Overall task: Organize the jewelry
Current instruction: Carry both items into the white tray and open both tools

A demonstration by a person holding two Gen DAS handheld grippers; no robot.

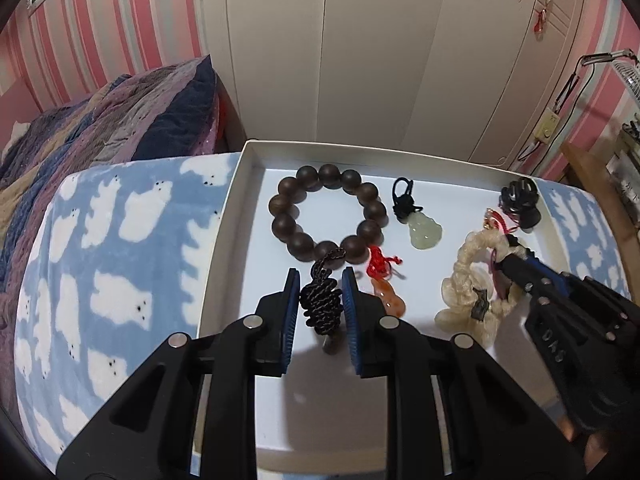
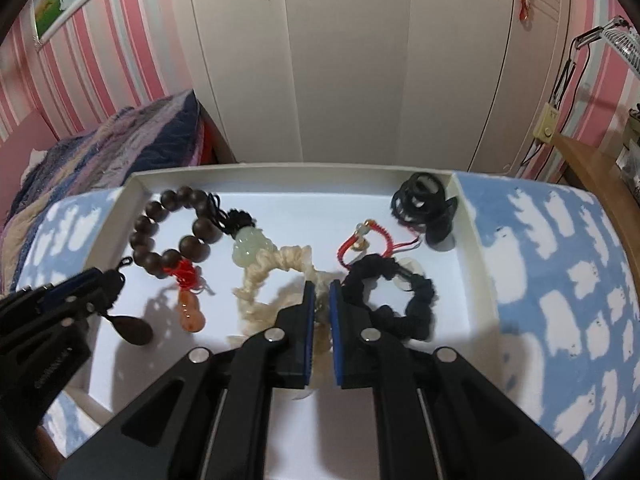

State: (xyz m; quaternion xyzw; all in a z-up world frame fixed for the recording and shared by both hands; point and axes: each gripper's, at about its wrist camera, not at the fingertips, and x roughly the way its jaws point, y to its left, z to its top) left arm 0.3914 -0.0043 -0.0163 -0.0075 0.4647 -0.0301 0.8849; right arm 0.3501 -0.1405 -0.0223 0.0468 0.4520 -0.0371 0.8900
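Inside the shallow white tray (image 1: 224,240) on the blue cloud-print blanket (image 1: 100,260), most of the jewelry already lay spread out. The dark wooden bead bracelet (image 1: 328,210) sat toward the far left corner, the pale green jade pendant (image 1: 425,230) just beside it, and the orange gourd charm (image 1: 390,300) on its red knot nearer the front. A tangle of black cords (image 2: 420,200) occupied the far right corner, a red cord with a bead (image 2: 362,240) lay near it, and a black scrunchie (image 2: 396,300) rested toward the right wall.

The left gripper (image 1: 320,308) had its fingers pinched on a black braided cord (image 1: 322,304), whose dark teardrop pendant (image 2: 132,330) hung low over the tray floor. The right gripper (image 2: 320,312) had its fingers drawn nearly together on a fold of the cream scrunchie (image 2: 272,276), the rest of it draped on the tray.

Judging by this layout, the sorting appeared well advanced: everything visible was in or over the tray and nothing showed on the blanket. What seemed left was setting down the two held pieces in free spots, probably apart from their neighbours, since the cream scrunchie crowded the jade pendant and the red cord partly overlapped the black scrunchie. Whether further pieces waited outside the views could not be told.
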